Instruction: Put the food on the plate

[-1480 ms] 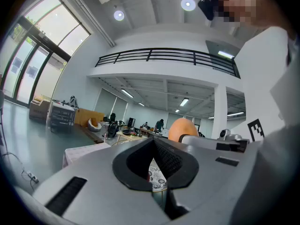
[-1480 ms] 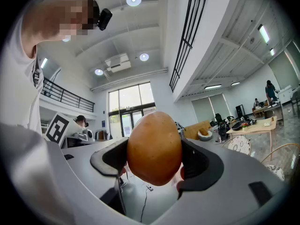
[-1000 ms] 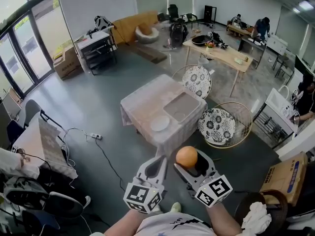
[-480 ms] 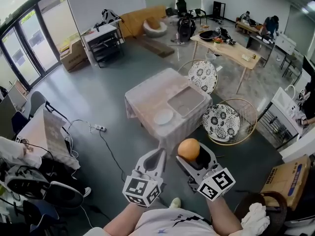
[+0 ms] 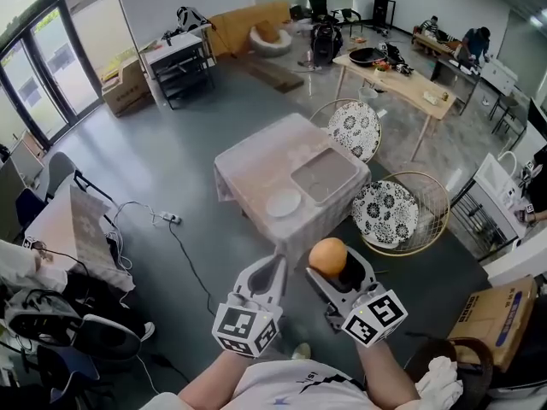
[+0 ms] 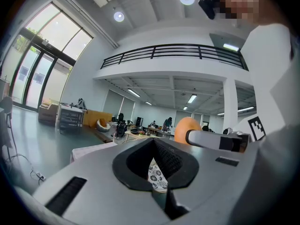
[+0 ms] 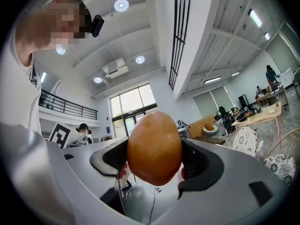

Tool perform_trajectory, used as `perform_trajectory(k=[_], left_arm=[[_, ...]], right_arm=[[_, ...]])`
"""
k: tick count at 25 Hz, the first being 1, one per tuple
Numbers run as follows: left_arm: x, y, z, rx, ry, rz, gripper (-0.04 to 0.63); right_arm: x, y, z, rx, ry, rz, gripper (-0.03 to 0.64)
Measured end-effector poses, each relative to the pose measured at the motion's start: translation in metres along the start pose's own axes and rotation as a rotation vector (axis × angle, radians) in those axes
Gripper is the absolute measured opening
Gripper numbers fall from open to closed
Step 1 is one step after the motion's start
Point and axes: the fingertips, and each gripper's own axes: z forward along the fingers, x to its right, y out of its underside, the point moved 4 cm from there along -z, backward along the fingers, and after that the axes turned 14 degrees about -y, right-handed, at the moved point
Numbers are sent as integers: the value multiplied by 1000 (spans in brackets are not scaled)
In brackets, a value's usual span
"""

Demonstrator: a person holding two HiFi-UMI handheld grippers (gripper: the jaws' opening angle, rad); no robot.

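1. Left gripper (image 5: 275, 267): jaws closed on nothing. The view along them showed only a sliver of patterned cushion through the gap. We held it low in front of us, idle, just beside the right one.
2. Plate (image 5: 283, 202): white and bare, near the close edge of the cloth-covered surface (image 5: 252, 161), just beside a grey tray (image 5: 323, 177). It was well apart from both grippers, with grey floor (image 5: 171, 169) between.
3. Food (image 5: 327, 255): round, orange-brown, smooth; we couldn't tell exactly what it was. It was clamped in the right gripper (image 5: 332, 268), a jaw pressing each side, most of it standing proud of them.
4. Further right, a wire chair (image 5: 389, 213) with a patterned cushion stood against the surface's right corner.
5. Step, as we judged it: carry phase. The pick was done and the placement not yet started.
6. Next move, our read: close the distance to the surface, bring the right gripper over the plate's middle, lower until the food touches, then release. A round item would likely roll, so we'd set it down low, open gently, and keep clear of the tray.
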Motion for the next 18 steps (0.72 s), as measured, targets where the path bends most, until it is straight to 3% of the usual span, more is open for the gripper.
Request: perform_trajectory(k=[7, 18], left_arm=[[-33, 0, 49, -12, 14, 0, 8], [-123, 0, 157, -56, 46, 22, 8]], right_arm=[[38, 8, 41, -29, 32, -2, 322], [112, 39, 148, -122, 64, -12, 322]])
